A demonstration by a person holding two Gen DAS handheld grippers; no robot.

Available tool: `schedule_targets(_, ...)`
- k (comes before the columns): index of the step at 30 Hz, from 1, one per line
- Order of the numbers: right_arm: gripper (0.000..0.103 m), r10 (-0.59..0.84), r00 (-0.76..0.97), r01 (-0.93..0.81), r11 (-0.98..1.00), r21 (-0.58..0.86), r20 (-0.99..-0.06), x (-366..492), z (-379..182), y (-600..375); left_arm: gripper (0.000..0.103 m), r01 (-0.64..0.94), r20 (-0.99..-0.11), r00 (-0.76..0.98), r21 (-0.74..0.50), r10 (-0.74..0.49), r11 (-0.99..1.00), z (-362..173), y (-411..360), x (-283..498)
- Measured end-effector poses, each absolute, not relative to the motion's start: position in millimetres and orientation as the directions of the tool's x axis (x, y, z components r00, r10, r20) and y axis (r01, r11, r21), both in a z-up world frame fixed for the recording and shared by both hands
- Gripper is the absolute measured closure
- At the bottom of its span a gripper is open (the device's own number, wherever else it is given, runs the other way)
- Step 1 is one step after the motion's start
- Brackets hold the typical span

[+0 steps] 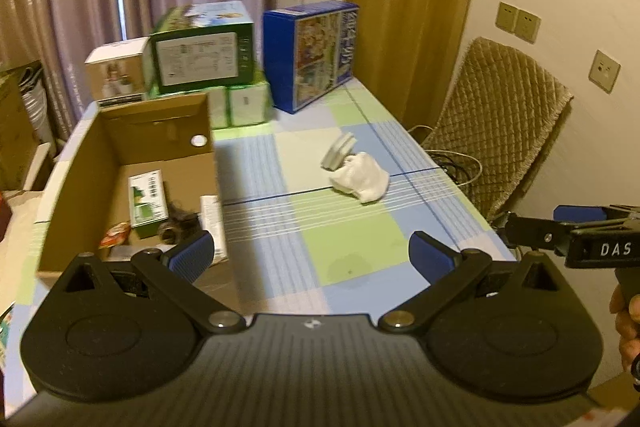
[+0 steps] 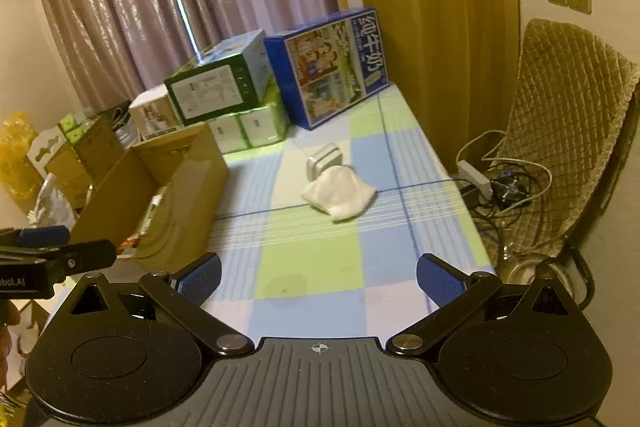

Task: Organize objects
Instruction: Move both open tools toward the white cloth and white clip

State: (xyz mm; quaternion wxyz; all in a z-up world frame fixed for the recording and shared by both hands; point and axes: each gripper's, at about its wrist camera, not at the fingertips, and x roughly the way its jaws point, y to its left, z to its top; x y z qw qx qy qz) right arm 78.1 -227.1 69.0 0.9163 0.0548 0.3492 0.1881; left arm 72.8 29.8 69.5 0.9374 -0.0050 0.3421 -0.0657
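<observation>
A crumpled white cloth (image 1: 362,177) (image 2: 340,195) lies mid-table on the checked tablecloth, touching a small white-grey plug-like object (image 1: 337,152) (image 2: 323,159) just behind it. An open cardboard box (image 1: 132,163) (image 2: 176,187) at the table's left holds a green-white packet (image 1: 147,195), a dark tangle and other small items. My left gripper (image 1: 311,257) hovers open over the near table, nothing between its blue pads. My right gripper (image 2: 318,277) is open too and holds nothing, well short of the cloth. Each gripper shows at the other view's edge.
Green cartons (image 1: 204,47) (image 2: 220,89), a small white box (image 1: 116,73) and a blue milk carton (image 1: 316,53) (image 2: 332,67) stand at the table's far end. A padded chair (image 1: 500,123) (image 2: 568,131) and tangled cables with a power strip (image 2: 476,177) sit right of the table.
</observation>
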Motion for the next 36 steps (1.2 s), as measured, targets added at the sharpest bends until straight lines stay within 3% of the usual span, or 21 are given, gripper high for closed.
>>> schedule_targets(19,0.002,0.332,0.659,-0.266,0.942,0.204,-0.674,138,35,-259,0.001,0.198,-0.699,0.696,-0.036,-0.166,0.980,25,-17,148)
schedule_targets(36,0.002,0.424,0.617,-0.512,0.856,0.071,-0.663,234,-8,-223,0.001,0.255,-0.715,0.682,0.036,-0.153,0.966,13,-21,226)
